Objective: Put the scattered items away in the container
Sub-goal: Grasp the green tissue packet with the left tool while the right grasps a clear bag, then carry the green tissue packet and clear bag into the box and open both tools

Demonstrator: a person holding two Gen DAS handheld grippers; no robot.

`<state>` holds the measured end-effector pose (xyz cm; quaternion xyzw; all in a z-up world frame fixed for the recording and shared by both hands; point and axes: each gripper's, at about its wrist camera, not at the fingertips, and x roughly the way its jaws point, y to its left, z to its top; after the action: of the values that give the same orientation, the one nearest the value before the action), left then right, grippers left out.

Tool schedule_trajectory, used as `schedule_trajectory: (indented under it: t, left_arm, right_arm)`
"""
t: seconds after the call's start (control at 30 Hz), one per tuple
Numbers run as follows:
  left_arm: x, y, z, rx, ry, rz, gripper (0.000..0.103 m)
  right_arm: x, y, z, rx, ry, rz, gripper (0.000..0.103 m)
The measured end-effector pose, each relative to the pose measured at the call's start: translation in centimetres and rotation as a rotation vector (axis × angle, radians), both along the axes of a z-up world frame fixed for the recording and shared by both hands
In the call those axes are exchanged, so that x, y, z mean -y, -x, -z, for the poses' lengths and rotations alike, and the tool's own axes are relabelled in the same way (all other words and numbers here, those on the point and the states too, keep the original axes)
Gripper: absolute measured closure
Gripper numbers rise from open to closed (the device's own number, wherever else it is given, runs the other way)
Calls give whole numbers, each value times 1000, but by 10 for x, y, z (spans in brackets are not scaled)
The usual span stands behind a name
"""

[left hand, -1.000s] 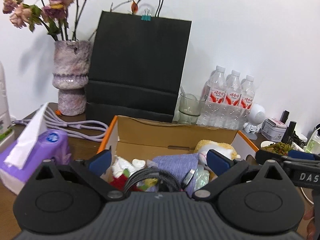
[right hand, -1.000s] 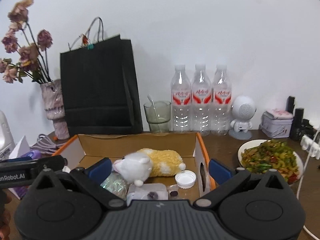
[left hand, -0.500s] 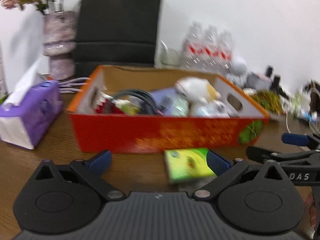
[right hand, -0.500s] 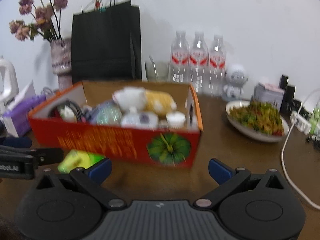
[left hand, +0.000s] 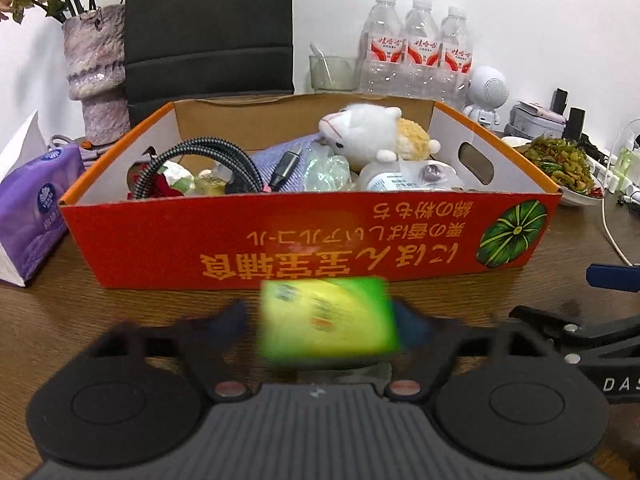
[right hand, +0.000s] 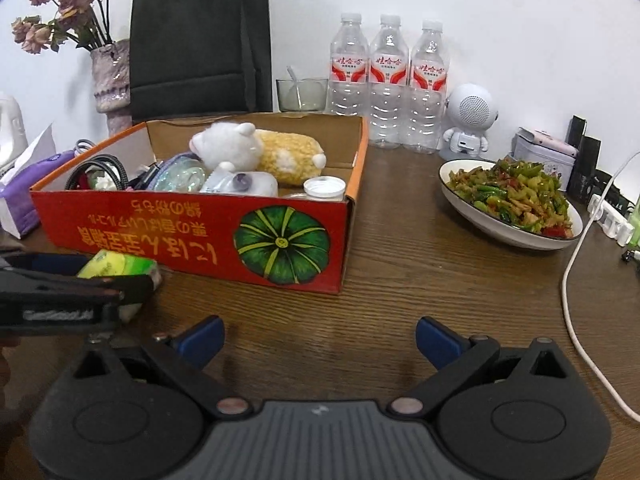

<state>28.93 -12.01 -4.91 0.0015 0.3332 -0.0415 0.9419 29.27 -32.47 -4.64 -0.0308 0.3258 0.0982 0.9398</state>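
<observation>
Green packet [left hand: 326,322] between closing left gripper [left hand: 322,318] fingers; right gripper [right hand: 319,334] spread wide

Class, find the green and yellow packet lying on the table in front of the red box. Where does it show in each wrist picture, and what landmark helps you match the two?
Left wrist view: the green and yellow packet is low in the centre, blurred, between the fingers of the left hand-held gripper.
Right wrist view: the packet is at the left edge, partly behind that gripper.
Shared landmark: the pumpkin picture on the red box.
</observation>
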Motion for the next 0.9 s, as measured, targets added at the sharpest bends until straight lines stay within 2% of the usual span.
schedule_trajectory:
  t: [0.27,0.37,0.47,0.57,0.67,0.73,0.77,0.83,0.9]
  left_arm:
    - [-44,23,-21,108,97,-13,38]
    - [-66,28,-18,96,106,-33,38]
    - [-92,31,-15,73,142,-67,38]
    - [-111,38,-17,84,168,-87,38]
    - [-125,45,-18,91,182,-95,38]
    - [-129,46,-17,87,193,-90,38]
    - [-129,46,-16,85,196,-85,38]
    - [-128,48,-17,89,202,-68,38]
    - [-124,50,-18,94,201,-53,37]
  right_arm:
    - [-24,11,-2,27,-17,-64,1]
    - [-47,16,-2,22,-54,-124,1]
    - [-77,19,1,7,-35,-169,2]
    - [-101,26,1,10,-21,-179,6]
    - [-114,30,1,10,-27,-160,18]
    - [-119,31,2,2,-21,-147,32]
    - [-122,32,3,3,-13,-143,34]
    - [-125,34,1,9,-12,-140,52]
    - [-127,37,1,13,-12,-146,64]
